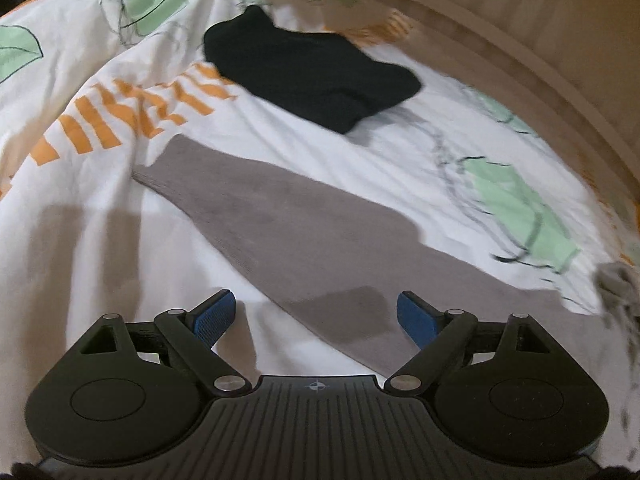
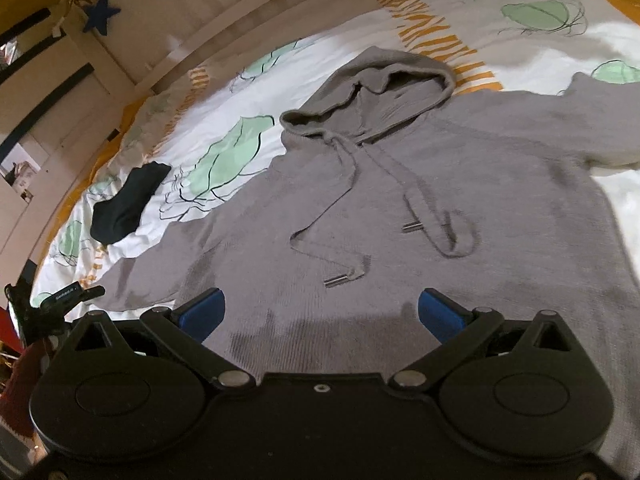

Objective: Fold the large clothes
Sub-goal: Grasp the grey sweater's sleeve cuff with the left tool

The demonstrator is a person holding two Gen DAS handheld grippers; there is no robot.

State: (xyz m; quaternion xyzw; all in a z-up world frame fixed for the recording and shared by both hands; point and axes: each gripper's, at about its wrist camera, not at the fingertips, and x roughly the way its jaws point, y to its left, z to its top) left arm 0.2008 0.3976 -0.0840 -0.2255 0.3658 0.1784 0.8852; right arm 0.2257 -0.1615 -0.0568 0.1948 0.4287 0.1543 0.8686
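Both claws, left claw (image 1: 316, 316) and right claw (image 2: 322, 314), gape empty over the grey hoodie (image 2: 420, 200); no writing readable.

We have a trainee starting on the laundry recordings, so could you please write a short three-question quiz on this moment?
1. True or false: the grey hoodie lies spread out with its hood at the far end from the right gripper.
2. Which item lies on the duvet past the grey sleeve? A) a red towel B) a folded dark garment C) a pair of jeans
3. Fill in: the left gripper is ___ and holds nothing.

Key: 1 true; 2 B; 3 open.
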